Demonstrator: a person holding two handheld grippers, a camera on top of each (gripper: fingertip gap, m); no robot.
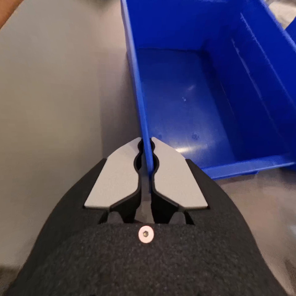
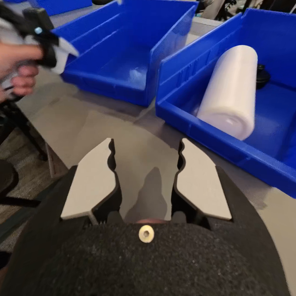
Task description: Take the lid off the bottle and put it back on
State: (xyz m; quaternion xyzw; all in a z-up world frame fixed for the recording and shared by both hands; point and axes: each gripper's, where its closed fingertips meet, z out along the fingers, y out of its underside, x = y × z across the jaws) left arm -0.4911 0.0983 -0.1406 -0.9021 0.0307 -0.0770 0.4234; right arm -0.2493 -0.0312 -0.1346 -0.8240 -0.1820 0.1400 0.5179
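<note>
Right wrist view: bottle (image 2: 230, 91), white and translucent, lies on its side in the blue bin (image 2: 200, 126) at the table's (image 2: 80, 121) right edge, black lid (image 2: 261, 75) at its far end, apparently still on. Right gripper (image 2: 146, 153) hovers over bare table, fingers wide apart, nothing between them. Left gripper (image 1: 146, 153) is clamped on the side wall of the empty blue bin (image 1: 192, 104). Bottle looks light, smooth plastic, probably slippery and inclined to roll; mid-body seems the best hold, leaving the lid free for twisting.
</note>
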